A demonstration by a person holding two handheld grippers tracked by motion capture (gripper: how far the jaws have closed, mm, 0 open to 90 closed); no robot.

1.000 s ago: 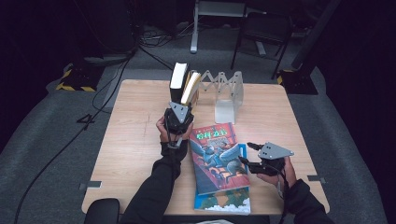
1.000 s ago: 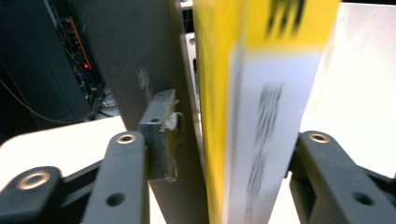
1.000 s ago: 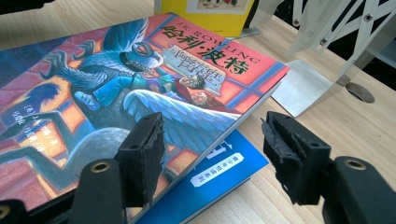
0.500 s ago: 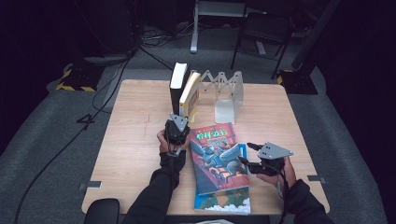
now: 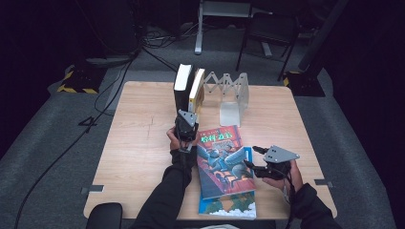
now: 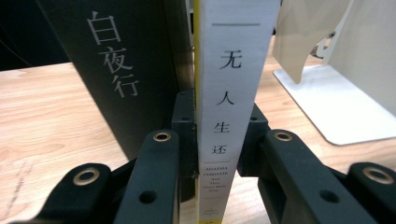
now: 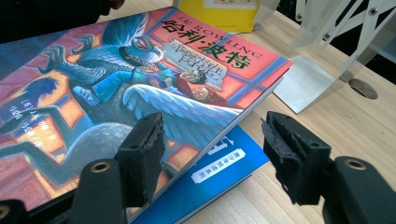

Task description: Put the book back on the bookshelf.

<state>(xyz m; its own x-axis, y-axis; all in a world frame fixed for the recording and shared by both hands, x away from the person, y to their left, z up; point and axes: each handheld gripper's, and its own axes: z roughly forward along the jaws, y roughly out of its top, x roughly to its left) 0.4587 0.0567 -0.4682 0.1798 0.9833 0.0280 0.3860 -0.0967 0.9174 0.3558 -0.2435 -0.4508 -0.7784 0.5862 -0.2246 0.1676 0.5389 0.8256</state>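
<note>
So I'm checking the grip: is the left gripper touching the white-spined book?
Touching: in the left gripper view, the left gripper presses both sides of the white-spined book.

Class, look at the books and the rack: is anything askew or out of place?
Yes. The white-spined book, clamped by the left gripper, leans against the black book. Two books lie flat, crookedly stacked, outside the rack.

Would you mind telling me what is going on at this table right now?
A person is sorting books with a gripper in each hand. The left gripper has just closed on the spine of the white-spined book, which stands upright beside the black book at the folding book rack. The right gripper hangs open over the edge of the colourful illustrated book, which lies flat on top of a blue book on the wooden table.
</note>
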